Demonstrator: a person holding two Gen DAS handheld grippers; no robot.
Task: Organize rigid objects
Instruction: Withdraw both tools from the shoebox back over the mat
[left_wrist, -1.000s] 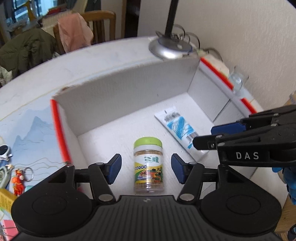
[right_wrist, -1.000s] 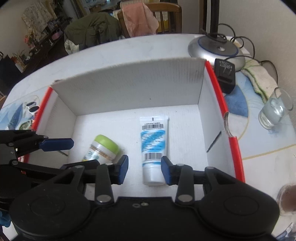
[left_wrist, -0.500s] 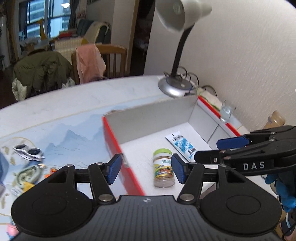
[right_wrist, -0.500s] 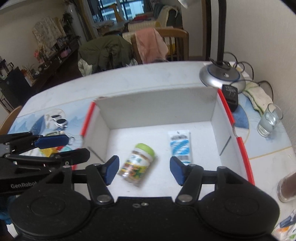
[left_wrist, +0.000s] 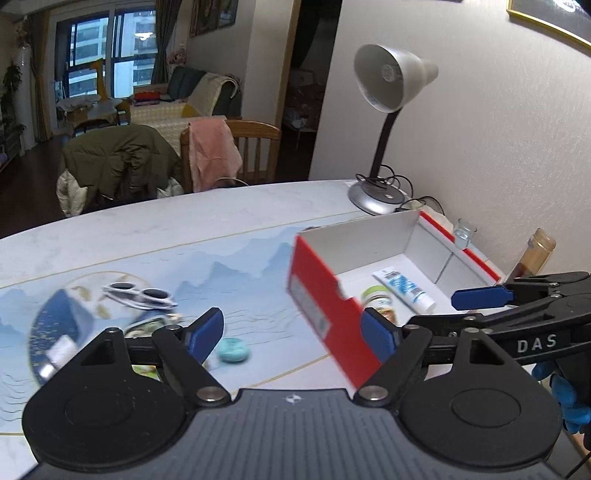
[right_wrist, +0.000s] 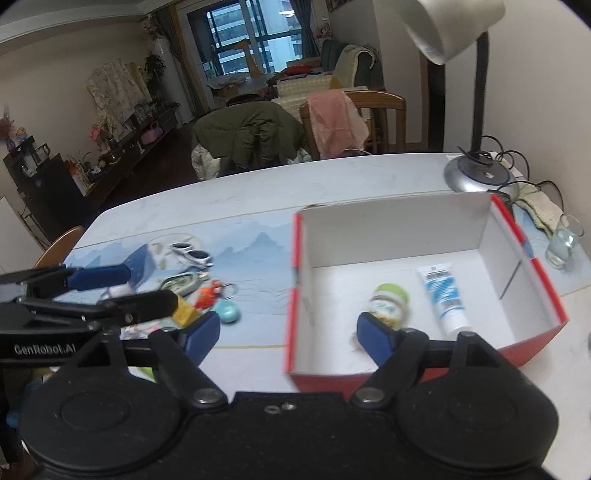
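I have two things already in the box (right_wrist: 406, 225): the jar (right_wrist: 389, 306) lying on its side on the floor of it, and the tube (right_wrist: 443, 291) flat just beside it at its 3 o'clock. What I judge is left lies loose on the table (right_wrist: 240, 199) at the box's 9 o'clock: sunglasses (right_wrist: 192, 254), a keychain (right_wrist: 210, 295), a teal egg (right_wrist: 227, 312) and a few blurred bits I can't name.

The egg looks small, hard and smooth, so I expect it to be light and inclined to roll or squirt out of the pads; I'd take it across its middle, pads square on. The sunglasses look light but thin and fragile at the arms; I'd take them at the bridge or across one lens frame, gently. The keychain should be stiff at the figure with a loose ring; I'd take the figure.

My left gripper (left_wrist: 291, 334) hangs over the table with its jaws opening wide and nothing between them; the egg sits just past its left finger at about 12 o'clock. My right gripper (right_wrist: 288, 334) is likewise opening, empty, straddling the box's near left corner without touching it as far as I can tell.
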